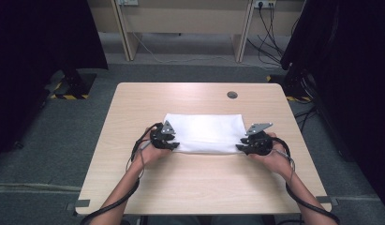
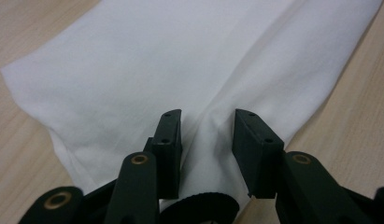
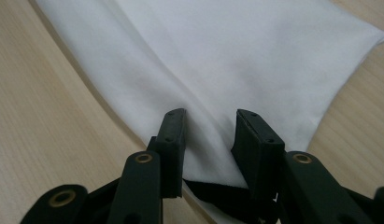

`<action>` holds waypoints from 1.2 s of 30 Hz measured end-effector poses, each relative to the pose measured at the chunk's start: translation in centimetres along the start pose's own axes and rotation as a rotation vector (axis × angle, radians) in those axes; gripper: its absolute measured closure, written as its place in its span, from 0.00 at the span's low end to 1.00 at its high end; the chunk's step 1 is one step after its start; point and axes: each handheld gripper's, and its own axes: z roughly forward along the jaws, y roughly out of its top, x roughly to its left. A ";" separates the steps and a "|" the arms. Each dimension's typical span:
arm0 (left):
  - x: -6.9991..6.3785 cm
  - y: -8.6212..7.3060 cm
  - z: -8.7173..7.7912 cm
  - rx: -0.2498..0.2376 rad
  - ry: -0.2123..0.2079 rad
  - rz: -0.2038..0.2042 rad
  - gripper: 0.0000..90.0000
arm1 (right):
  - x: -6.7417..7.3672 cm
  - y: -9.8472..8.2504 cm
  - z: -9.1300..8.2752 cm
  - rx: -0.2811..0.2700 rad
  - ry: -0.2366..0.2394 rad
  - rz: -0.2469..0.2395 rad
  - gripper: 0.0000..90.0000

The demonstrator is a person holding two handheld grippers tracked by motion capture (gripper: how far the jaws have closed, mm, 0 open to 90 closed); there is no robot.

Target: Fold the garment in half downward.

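Grey carpet surrounds a pale wooden worktop [image 1: 199, 183] where a white cloth [image 1: 206, 132] lies folded into a rectangle at the middle. The left claw [image 1: 173, 146] and right claw [image 1: 240, 148] sit at its near corners, jaws apart with fabric between them, not clamped. At least one fold looks done; whether another follows I cannot tell.

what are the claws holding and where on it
Cannot tell if either grips: the cloth lies between the open-looking jaws of the left claw and right claw, at its near corners.
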 end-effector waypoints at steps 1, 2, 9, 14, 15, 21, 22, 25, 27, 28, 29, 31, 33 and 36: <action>0.0 0.0 0.0 -0.001 0.002 -0.003 0.68 | 0.0 0.2 -0.1 -0.008 -0.004 0.003 0.70; 0.0 0.1 -0.1 -0.003 0.004 -0.006 0.66 | 0.1 0.4 -0.2 -0.021 -0.005 0.004 0.70; 0.9 -0.1 -1.1 -0.027 0.052 -0.058 0.63 | 0.0 0.3 0.2 0.000 -0.027 0.008 0.69; 0.9 -0.8 -0.8 -0.002 0.068 -0.071 0.64 | -0.2 -0.5 0.6 -0.010 -0.024 0.034 0.70; 0.8 -0.9 -0.6 -0.001 0.070 -0.069 0.65 | -0.2 -0.5 0.6 -0.014 -0.024 0.036 0.70; 0.8 -1.1 -0.6 -0.018 0.073 -0.091 0.65 | -0.2 -0.5 0.5 -0.014 -0.033 0.043 0.67; 0.8 -1.1 -0.7 -0.019 0.074 -0.093 0.65 | -0.1 -0.3 0.3 -0.024 -0.039 0.041 0.67; 0.7 -0.7 -0.9 -0.024 0.085 -0.093 0.63 | 0.3 0.5 -0.2 -0.058 -0.045 0.032 0.67; 0.5 -0.4 -1.0 -0.031 0.090 -0.081 0.62 | 0.8 1.1 -0.3 -0.073 -0.034 0.021 0.67; 0.3 -0.1 -1.1 -0.037 0.089 -0.076 0.62 | 1.1 1.4 -0.3 -0.077 -0.030 0.010 0.67; 0.0 0.1 -1.2 -0.043 0.086 -0.070 0.61 | 1.4 1.7 -0.3 -0.077 -0.024 -0.002 0.67; -0.6 0.5 -1.2 -0.048 0.074 -0.053 0.60 | 2.0 2.2 0.0 -0.081 -0.006 -0.015 0.67; -1.2 1.0 -1.1 -0.055 0.060 -0.036 0.60 | 2.6 2.6 0.2 -0.087 0.013 -0.019 0.68; -1.9 1.8 -0.8 -0.061 0.039 -0.011 0.60 | 3.3 3.3 0.7 -0.087 0.035 -0.039 0.68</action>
